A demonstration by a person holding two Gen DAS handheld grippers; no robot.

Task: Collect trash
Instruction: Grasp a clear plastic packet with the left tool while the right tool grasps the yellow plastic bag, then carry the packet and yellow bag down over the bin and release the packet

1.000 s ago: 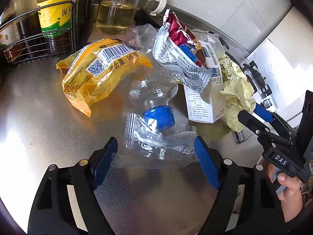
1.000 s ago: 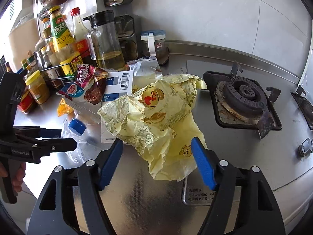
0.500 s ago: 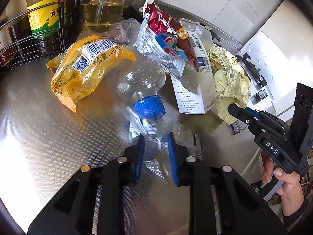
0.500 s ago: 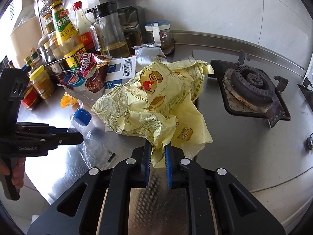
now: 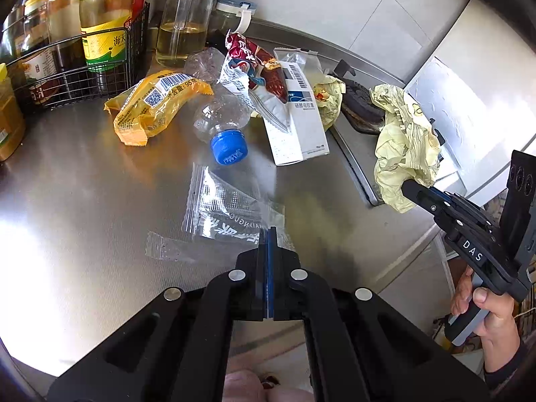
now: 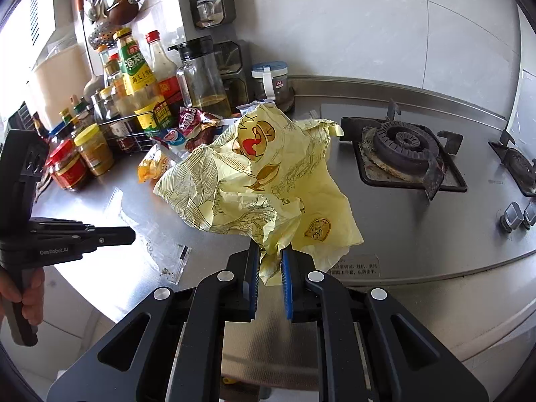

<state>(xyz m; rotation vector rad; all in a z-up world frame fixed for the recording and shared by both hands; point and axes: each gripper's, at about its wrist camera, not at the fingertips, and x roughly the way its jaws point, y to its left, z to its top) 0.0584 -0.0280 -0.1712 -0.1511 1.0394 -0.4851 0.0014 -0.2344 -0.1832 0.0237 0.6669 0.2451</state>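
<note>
My left gripper [image 5: 269, 234] is shut on the edge of a clear plastic wrapper [image 5: 224, 211] that lies on the steel counter [image 5: 73, 201]. My right gripper [image 6: 270, 254] is shut on a crumpled yellow plastic bag [image 6: 254, 181] and holds it lifted above the counter; the bag also shows in the left wrist view [image 5: 402, 147]. Behind the wrapper lie a crushed clear bottle with a blue cap [image 5: 224, 127], an orange snack bag [image 5: 154, 107], a red and white snack wrapper [image 5: 254, 73] and a white carton [image 5: 301, 124].
A wire basket with sauce bottles [image 5: 80, 63] and an oil jug [image 5: 184, 16] stand at the back left. Jars [image 6: 80, 157] line the left. A gas burner [image 6: 402, 147] is to the right. The counter's front edge [image 6: 435, 268] is close.
Both grippers closed, the left on the clear wrapper, the right on the yellow bag. The right gripper lifted the bag up and away from the carton. The left gripper pulled back towards the counter's edge.
</note>
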